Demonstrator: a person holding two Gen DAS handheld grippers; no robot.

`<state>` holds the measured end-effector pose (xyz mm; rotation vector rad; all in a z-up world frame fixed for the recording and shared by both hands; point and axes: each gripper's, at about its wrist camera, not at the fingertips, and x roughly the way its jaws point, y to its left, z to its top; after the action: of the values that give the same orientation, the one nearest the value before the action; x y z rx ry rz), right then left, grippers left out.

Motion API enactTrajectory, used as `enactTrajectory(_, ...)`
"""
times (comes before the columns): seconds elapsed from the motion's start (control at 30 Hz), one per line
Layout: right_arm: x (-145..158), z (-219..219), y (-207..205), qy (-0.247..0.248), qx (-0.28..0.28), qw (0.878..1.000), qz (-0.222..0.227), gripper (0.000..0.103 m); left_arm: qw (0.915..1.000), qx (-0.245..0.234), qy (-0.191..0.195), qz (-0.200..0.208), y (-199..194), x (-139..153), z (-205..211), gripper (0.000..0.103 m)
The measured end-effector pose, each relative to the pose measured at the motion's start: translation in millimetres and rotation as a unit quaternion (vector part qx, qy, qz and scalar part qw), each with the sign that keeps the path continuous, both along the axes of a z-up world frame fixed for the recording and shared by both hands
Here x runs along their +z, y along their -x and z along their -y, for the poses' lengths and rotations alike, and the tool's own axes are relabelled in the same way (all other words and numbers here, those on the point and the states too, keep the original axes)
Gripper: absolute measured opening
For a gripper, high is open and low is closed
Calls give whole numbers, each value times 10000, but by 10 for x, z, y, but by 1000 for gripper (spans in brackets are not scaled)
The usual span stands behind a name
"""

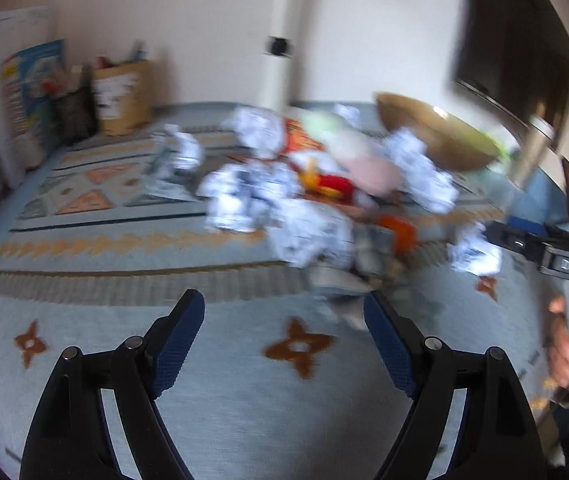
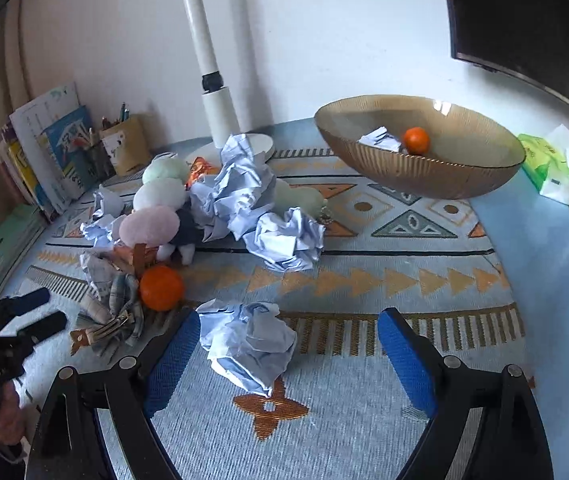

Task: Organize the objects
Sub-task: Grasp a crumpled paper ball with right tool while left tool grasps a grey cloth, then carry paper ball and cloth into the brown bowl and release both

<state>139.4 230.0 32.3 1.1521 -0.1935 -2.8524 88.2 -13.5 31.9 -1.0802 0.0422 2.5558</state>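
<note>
Woven, matt patterned cloth (image 2: 364, 280) underneath, strewn with crumpled paper (image 2: 250, 346). Glossy ribbed amber glass bowl (image 2: 424, 176) holding a smooth orange (image 2: 416, 141); soft plush toy (image 2: 150, 224). Textured blue pads (image 2: 406, 360) on matt black plastic.

Desk cloth (image 2: 364, 420): pale blue-grey weave with orange triangle bands, black lines, striped bars and rust-brown four-point stars. Crumpled paper ball (image 2: 250, 346): white with light blue shading. Loose orange (image 2: 161, 287) and orange in bowl (image 2: 417, 140): bright orange. Bowl (image 2: 424, 176): translucent amber-brown, finely ribbed. Plush toy (image 2: 152, 222): pastel pink, white and mint green. Tissue pack (image 2: 546, 166): green and white. Fingers (image 2: 406, 360): blue textured pads on black frames. Lamp pole (image 2: 200, 32): white.
</note>
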Motion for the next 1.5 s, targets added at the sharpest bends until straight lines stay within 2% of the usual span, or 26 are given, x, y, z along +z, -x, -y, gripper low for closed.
enactTrajectory(0.1, -45, -49, 39, 244, 149, 9995, 138, 90, 9992, -185, 103, 335, 77, -2, -258, 81)
enactTrajectory(0.17, -65, -88, 56, 360, 172, 9990, 194, 90, 9968, -386, 41, 698, 193, -95, -401, 81)
enactTrajectory(0.23, -100, -91, 86, 528, 344, 9975, 330, 90, 9954, -414, 130, 857, 264, -188, -481, 79)
enactTrajectory(0.3, -159, -51, 133, 621, 554, 9949, 561, 90, 9956, -449, 281, 770, 251, -189, -554, 67)
enactTrajectory(0.33, -186, -21, 154, 608, 626, 9939, 667, 90, 9959, -470, 367, 686, 230, -174, -583, 41)
enactTrajectory(0.37, -213, 17, 180, 588, 704, 9927, 786, 90, 9953, -554, 358, 704, 204, -169, -601, 28)
enactTrajectory(0.47, -253, 155, 232, 201, 691, 9932, 920, 90, 9959, -657, 169, 601, 80, -155, -563, 21)
enactTrajectory(0.53, -222, 200, 211, 86, 709, 9943, 791, 79, 9963, -681, -61, 517, -27, -147, -491, 20)
enactTrajectory(0.57, -191, 226, 176, 79, 802, 9946, 659, 63, 9966, -665, -147, 460, -76, -128, -455, 20)
enactTrajectory(0.6, -180, 235, 156, 42, 820, 9948, 601, 52, 9969, -633, -198, 414, -97, -106, -425, 20)
enactTrajectory(0.63, -167, 247, 141, -18, 791, 9954, 544, 48, 9970, -617, -294, 352, -135, -82, -388, 20)
enactTrajectory(0.7, -140, 254, 116, -159, 700, 9964, 444, 47, 9968, -596, -427, 305, -166, -55, -345, 20)
enactTrajectory(0.8, -48, 190, 42, -153, 580, 9980, 217, 47, 9977, -451, -380, 333, -219, -52, -299, 20)
enactTrajectory(0.93, 5, 75, -105, -226, 440, 9985, 239, 47, 9977, -400, -410, 368, -357, -50, -250, 20)
enactTrajectory(1.1, 98, -128, -279, 111, 290, 9994, 180, 47, 9965, -474, -552, 407, -450, -71, -316, 20)
enactTrajectory(1.2, 124, -144, -353, -38, 243, 9996, 147, 47, 9963, -520, -567, 391, -448, -46, -406, 20)
enactTrajectory(1.27, 172, -180, -387, -125, 236, 9996, 77, 47, 9952, -633, -658, 359, -424, 42, -473, 20)
enactTrajectory(1.3, 239, -217, -403, -222, 202, 9995, 12, 47, 9935, -711, -819, 335, -397, 116, -496, 20)
enactTrajectory(1.37, 431, -330, -400, -439, 56, 9987, -254, 47, 9861, -865, -1407, 200, -277, 353, -543, 20)
enactTrajectory(1.4, 603, -452, -394, -436, -85, 9979, -469, 47, 9831, -926, -1575, 140, -177, 487, -604, 20)
enactTrajectory(1.5, 982, -813, -271, -161, -417, 9957, -812, 47, 9822, -992, -1586, -144, 120, 831, -888, 20)
